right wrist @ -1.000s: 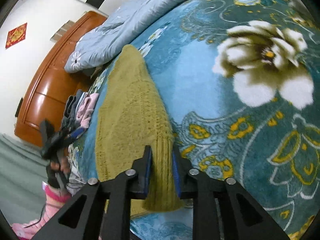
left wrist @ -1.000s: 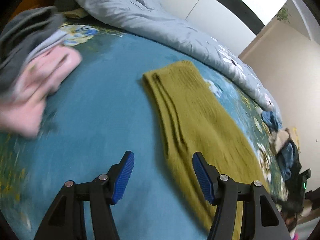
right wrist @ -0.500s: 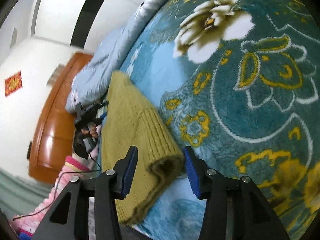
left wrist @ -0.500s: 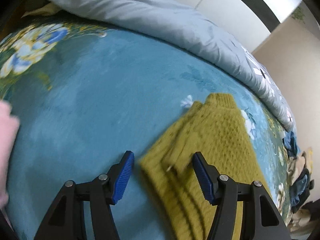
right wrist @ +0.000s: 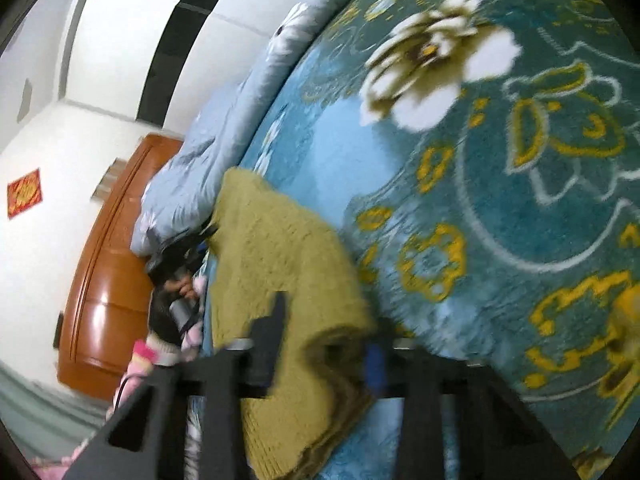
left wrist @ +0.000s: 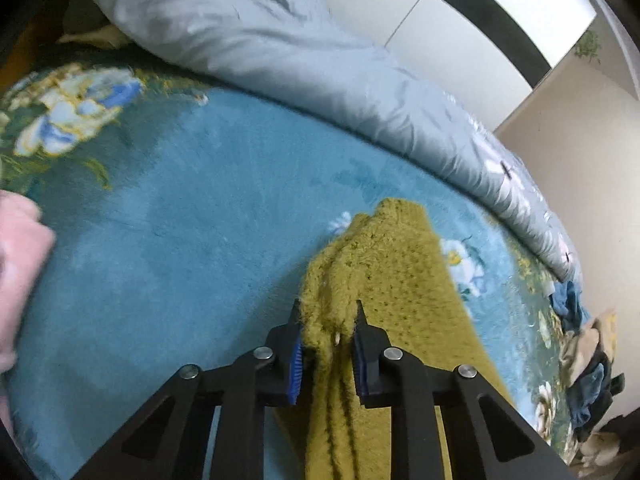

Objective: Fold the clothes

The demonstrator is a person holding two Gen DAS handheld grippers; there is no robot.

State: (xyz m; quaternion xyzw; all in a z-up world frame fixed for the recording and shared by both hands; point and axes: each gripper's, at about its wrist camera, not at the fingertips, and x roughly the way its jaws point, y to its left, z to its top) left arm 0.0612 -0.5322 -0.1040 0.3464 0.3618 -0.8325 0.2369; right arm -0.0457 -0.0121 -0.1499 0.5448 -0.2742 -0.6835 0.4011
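Bed blanket carries the olive knit garment, already a narrow strip. Left claw is clamped on its end; right claw straddles the opposite end, closure unclear. Crosswise fold remains, apparently.

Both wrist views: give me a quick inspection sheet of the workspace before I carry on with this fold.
Surface: teal floral blanket on a bed, partly blurred.
Job's things: olive knit sweater lying in a long strip.
Clutter: pink garment at the left edge; pile of clothes at the far right; grey-blue duvet bunched along the wall side.
Grippers: left gripper jaws closed on one sweater end; right gripper jaws around the other end, blurred, grip unclear.
Cables: thin dark lead near the pink sleeve.
Surroundings: wooden headboard, white wall.
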